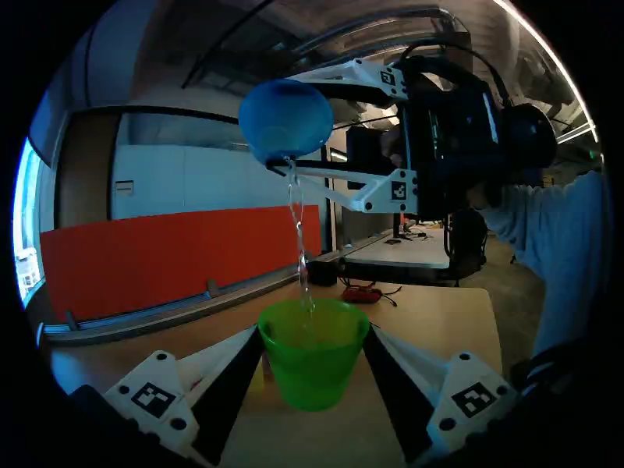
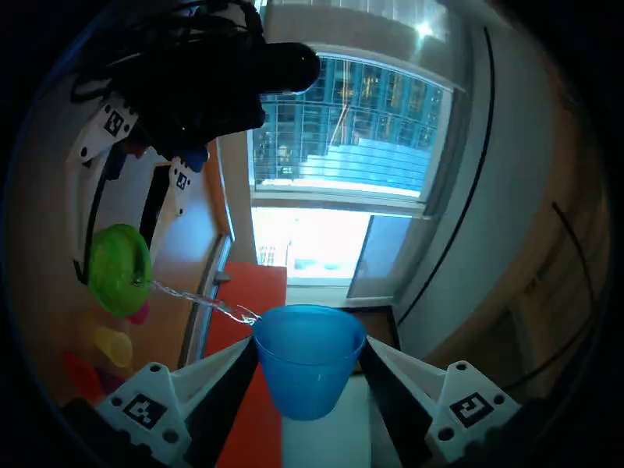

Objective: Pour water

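Above the wooden tabletop (image 1: 437, 312), our right hand-held gripper (image 2: 310, 347) clamps the tilted blue plastic cup (image 1: 285, 119); the left hand-held gripper (image 1: 312, 343) grips the green plastic cup (image 1: 313, 374) beneath; we should keep the water stream (image 1: 297, 234) centred.

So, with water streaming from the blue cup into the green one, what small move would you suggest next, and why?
I'd probably tip the blue cup in the right tongs slightly further. A thin stream falls from its rim into the green cup gripped by the left tongs, landing inside, so the aim looks fine.
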`<action>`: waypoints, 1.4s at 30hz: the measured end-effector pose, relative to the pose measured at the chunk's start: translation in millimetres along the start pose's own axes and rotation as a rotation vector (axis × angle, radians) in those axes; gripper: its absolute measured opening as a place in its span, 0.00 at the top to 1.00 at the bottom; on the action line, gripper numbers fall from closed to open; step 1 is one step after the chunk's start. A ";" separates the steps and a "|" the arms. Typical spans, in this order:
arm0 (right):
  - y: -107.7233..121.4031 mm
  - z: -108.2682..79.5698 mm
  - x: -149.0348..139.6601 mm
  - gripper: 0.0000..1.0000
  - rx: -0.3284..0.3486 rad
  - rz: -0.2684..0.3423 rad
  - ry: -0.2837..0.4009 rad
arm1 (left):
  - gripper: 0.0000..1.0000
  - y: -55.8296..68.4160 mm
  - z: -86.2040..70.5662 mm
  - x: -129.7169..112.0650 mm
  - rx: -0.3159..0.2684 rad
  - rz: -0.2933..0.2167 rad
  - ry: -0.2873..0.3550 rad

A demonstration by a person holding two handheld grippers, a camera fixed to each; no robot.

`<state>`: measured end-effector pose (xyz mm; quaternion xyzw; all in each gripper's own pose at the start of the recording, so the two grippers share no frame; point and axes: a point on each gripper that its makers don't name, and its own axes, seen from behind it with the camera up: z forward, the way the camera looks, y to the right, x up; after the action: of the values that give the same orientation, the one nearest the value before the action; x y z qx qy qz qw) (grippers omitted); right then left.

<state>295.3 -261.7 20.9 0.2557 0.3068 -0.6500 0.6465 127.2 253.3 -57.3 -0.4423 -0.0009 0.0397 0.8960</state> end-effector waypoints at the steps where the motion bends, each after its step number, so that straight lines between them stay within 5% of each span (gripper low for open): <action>1: 0.5 0.4 0.1 0.10 -0.001 -0.009 0.000 | 0.13 0.0 0.2 -0.1 0.000 0.000 0.000; 18: 2.2 5.2 9.9 0.10 -0.013 -0.148 0.014 | 0.13 -3.0 4.2 0.3 0.006 -0.011 0.003; 27: 0.8 3.1 16.0 0.10 -0.015 -0.123 0.026 | 0.13 -5.4 5.6 1.9 0.012 -0.018 0.008; 33: 0.4 0.2 13.0 0.10 -0.023 -0.046 0.021 | 0.13 -7.4 5.8 5.0 0.016 -0.014 0.014; 42: -2.9 -7.3 0.9 0.10 -0.024 0.211 0.008 | 0.13 -9.8 3.8 7.8 0.025 -0.005 0.017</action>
<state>291.9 -257.0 15.5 0.2813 0.2886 -0.5734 0.7133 135.6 250.9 -47.5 -0.4313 0.0061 0.0335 0.9016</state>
